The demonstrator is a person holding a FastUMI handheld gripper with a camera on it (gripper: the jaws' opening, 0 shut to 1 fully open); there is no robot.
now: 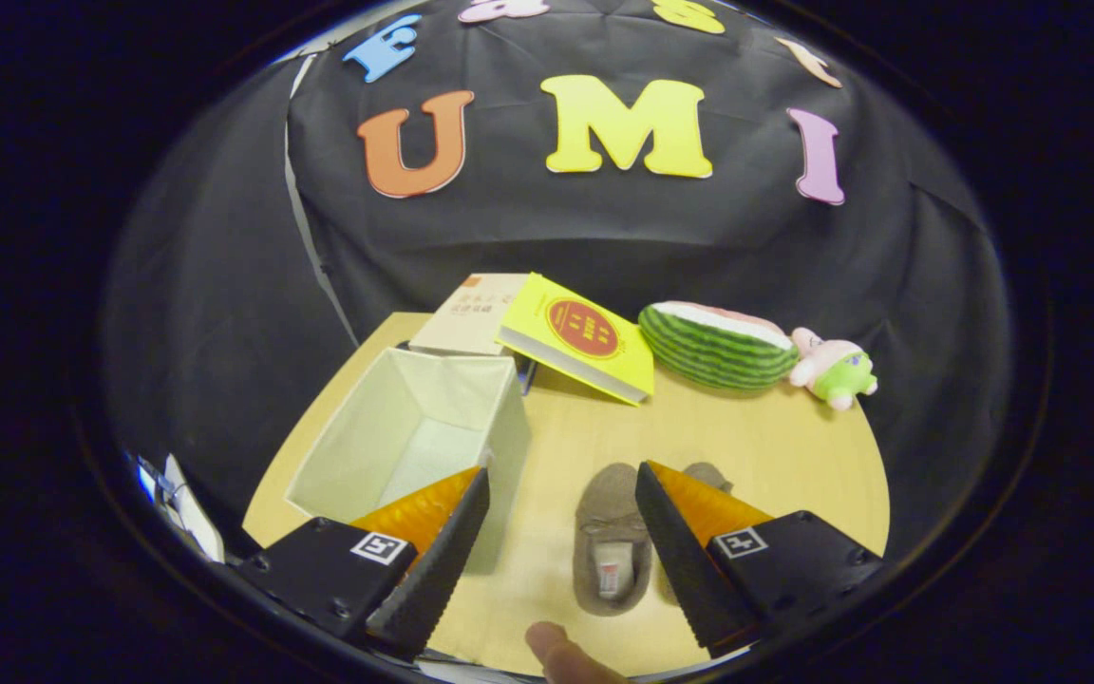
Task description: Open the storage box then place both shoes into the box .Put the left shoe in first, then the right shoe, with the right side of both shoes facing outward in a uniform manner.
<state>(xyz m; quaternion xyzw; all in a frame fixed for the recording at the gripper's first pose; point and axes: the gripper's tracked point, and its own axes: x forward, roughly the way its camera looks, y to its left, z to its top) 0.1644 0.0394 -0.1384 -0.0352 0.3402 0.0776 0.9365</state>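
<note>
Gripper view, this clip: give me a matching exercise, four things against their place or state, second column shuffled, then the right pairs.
Things:
1. storage box
2. shoe
3. yellow book
4. watermelon toy

Places or states:
A. propped up, leaning on another book
B. between the open tool fingers, on the table
C. open and empty
D. beside a small plush toy

Pairs: 1-C, 2-B, 3-A, 4-D

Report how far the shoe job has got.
Done: the box stands open, nothing in it. In hand: nothing; the tool is open above the table, one shoe between its fingers, the second shoe partly behind a finger. Left: both shoes still go into the box.
</note>
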